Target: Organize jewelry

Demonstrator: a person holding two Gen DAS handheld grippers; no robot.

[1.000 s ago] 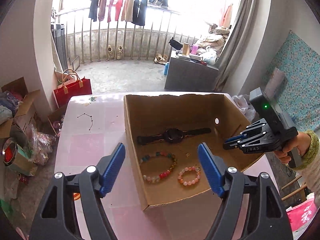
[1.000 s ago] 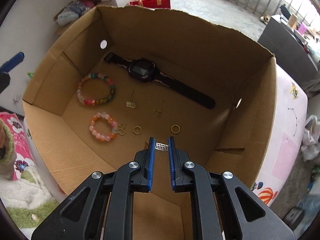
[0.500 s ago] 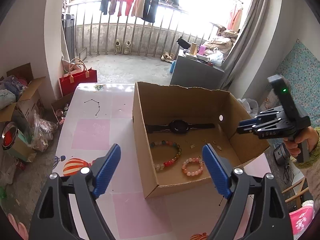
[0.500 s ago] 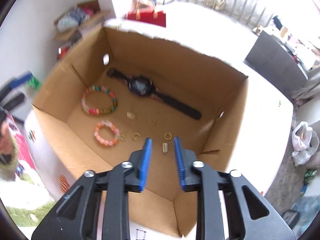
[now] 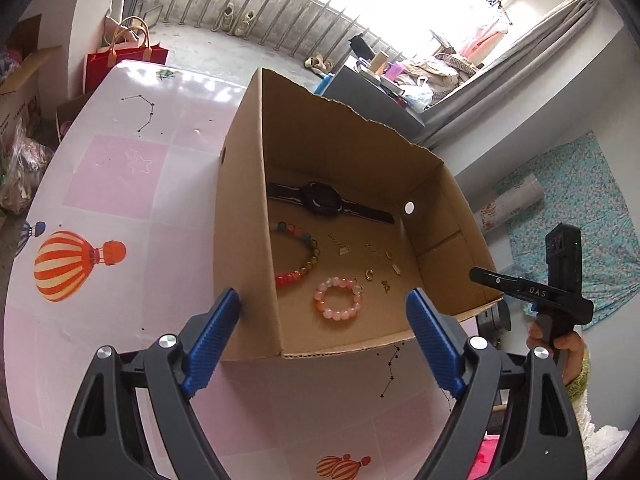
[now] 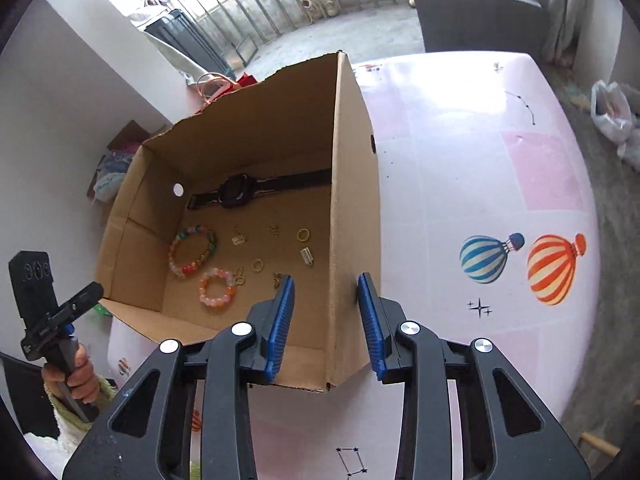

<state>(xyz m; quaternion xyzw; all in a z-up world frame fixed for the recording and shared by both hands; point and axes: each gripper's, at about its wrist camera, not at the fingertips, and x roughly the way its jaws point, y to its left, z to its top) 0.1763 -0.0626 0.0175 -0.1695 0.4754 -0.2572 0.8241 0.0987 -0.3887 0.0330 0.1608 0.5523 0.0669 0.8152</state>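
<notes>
An open cardboard box (image 5: pixel 244 216) (image 6: pixel 352 184) stands on a pink patterned table. On its floor lie a black watch (image 5: pixel 324 200) (image 6: pixel 236 194), a multicoloured bead bracelet (image 5: pixel 310 258) (image 6: pixel 192 250), a pink bead bracelet (image 5: pixel 338 300) (image 6: pixel 216 289), and several small gold rings and charms (image 5: pixel 370 274) (image 6: pixel 303 235). My left gripper (image 5: pixel 324 320) is open and empty, above the box's near corner. My right gripper (image 6: pixel 325 308) is open and empty, its fingers either side of the box's right wall. Each gripper shows in the other's view, hand-held, beside the box.
The table (image 5: pixel 116 168) (image 6: pixel 480 184) carries balloon prints. Beyond it are a red bag (image 5: pixel 124 60), cardboard boxes and bags on the floor, a grey cabinet (image 6: pixel 476 20) and a balcony railing.
My right gripper has let go a small charm into the box, opened wider and pulled back above the box wall. My left gripper has drawn back and risen, still open.
</notes>
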